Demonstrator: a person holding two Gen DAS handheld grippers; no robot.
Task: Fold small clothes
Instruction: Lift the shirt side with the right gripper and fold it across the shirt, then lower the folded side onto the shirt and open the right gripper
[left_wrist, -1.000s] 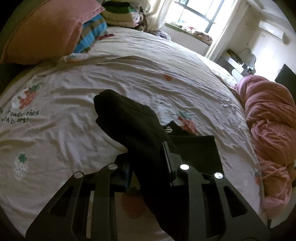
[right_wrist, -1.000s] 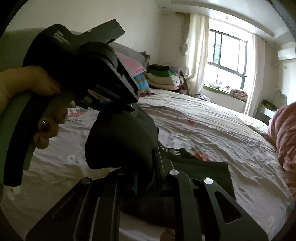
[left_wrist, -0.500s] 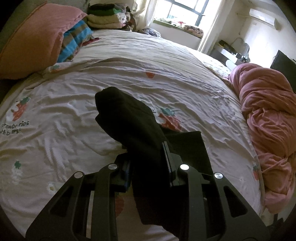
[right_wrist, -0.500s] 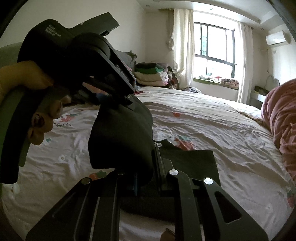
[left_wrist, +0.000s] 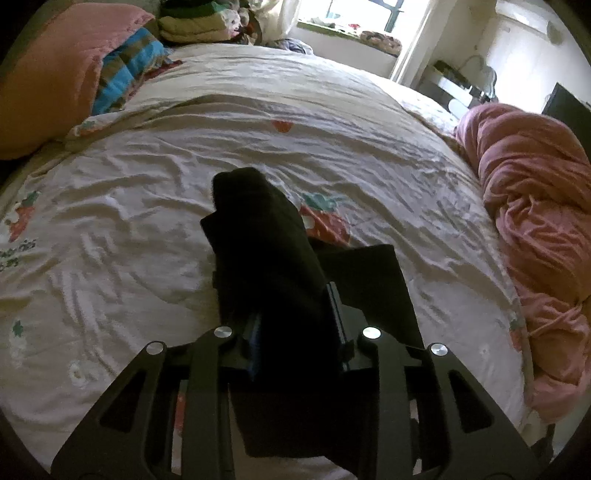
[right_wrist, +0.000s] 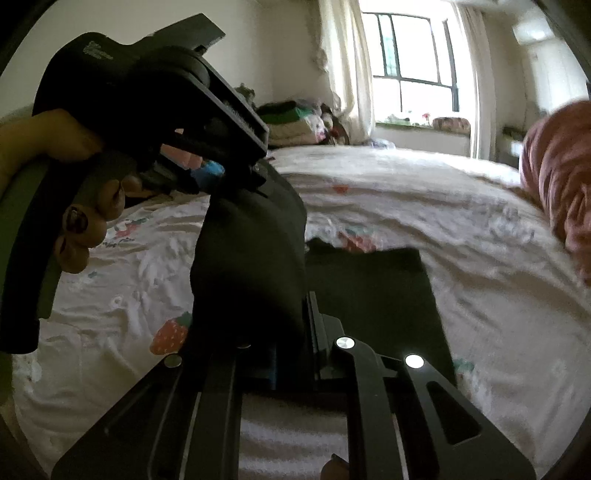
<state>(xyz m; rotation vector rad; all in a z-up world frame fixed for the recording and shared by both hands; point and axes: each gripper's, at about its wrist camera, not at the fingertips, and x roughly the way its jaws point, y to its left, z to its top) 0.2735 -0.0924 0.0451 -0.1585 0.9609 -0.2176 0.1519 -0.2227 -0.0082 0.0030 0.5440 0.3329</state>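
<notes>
Your left gripper (left_wrist: 295, 328) pinches a bunched fold of the black garment (left_wrist: 266, 236) above the bed (left_wrist: 147, 192), its jaws easing apart with the cloth between them and the pads touching it. Cloth rises from the jaws in a dark hump, while the rest of the garment lies flat on the sheet just to the right, beside a strawberry print (left_wrist: 327, 225). At far left sits a pink pillow (left_wrist: 55, 81); at far right a pink blanket (left_wrist: 535, 206) is heaped along the bed's edge.

From your other side, your left hand (right_wrist: 74, 206) wraps the left gripper's handle at the left of the frame. Centre frame, your right gripper (right_wrist: 291, 354) is clamped tight on the same garment's fold. Beyond it, folded clothes (right_wrist: 291, 125) are stacked near the window (right_wrist: 413, 62).
</notes>
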